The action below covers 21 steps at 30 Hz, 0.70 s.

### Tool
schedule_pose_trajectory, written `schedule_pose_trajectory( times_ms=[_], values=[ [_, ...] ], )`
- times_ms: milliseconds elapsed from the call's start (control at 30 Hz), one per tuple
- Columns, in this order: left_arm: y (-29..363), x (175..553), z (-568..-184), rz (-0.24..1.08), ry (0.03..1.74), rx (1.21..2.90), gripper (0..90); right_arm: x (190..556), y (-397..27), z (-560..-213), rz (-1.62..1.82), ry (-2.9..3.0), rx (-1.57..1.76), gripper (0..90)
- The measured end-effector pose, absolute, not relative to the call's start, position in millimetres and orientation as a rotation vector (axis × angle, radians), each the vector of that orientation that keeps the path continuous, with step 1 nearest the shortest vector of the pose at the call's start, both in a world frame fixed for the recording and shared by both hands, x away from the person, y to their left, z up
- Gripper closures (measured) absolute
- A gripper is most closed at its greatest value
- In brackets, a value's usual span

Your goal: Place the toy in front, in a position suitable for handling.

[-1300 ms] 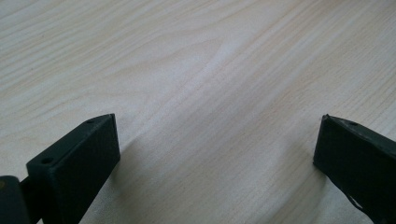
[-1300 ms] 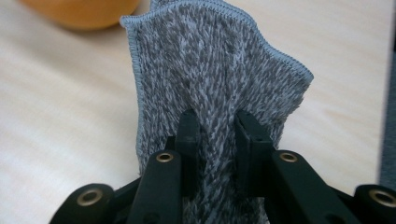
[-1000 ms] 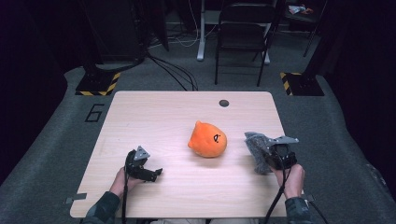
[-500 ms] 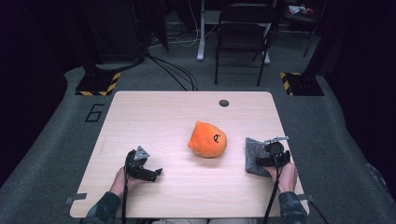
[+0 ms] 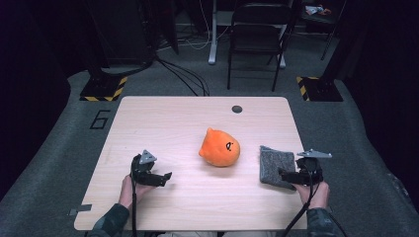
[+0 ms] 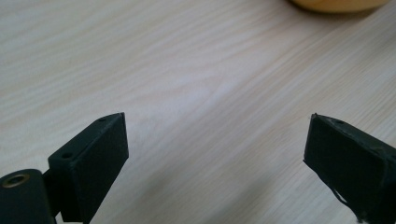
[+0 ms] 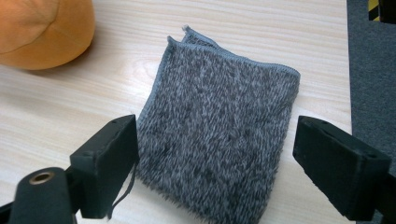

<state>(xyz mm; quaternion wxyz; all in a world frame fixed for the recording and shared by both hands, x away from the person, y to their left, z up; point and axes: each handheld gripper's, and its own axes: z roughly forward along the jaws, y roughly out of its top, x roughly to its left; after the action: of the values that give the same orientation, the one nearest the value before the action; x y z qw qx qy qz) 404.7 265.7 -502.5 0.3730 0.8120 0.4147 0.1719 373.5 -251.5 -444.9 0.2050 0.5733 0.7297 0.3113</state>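
From the high view, the grey cloth (image 5: 277, 166) that hung bunched in the right hand-held gripper (image 5: 285, 174) a second ago now lies flat on the table (image 5: 163, 123), right of the orange plush toy (image 5: 220, 147). The left hand-held gripper (image 6: 215, 158) hangs over bare wood, jaws apart. The right gripper view shows its jaws spread, released, either side of the cloth's near edge, so the laying-down looks finished.

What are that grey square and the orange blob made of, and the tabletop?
The grey cloth looks like fluffy microfibre: shaggy pile, stitched edge. The orange toy seems soft plush fabric, seamed and matte. The table looks like pale wood-grain laminate, though it may be real wood.
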Motion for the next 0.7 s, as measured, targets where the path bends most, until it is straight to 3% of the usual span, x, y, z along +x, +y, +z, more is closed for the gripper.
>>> schedule_pose_trajectory(
  times_ms=[700],
  values=[
    [178.4, 449.8, -465.3, 0.395, 0.831, 2.019, 14.9, 364.4, -248.7, -446.5, 0.837, 2.065, 1.551, 14.2]
  ],
)
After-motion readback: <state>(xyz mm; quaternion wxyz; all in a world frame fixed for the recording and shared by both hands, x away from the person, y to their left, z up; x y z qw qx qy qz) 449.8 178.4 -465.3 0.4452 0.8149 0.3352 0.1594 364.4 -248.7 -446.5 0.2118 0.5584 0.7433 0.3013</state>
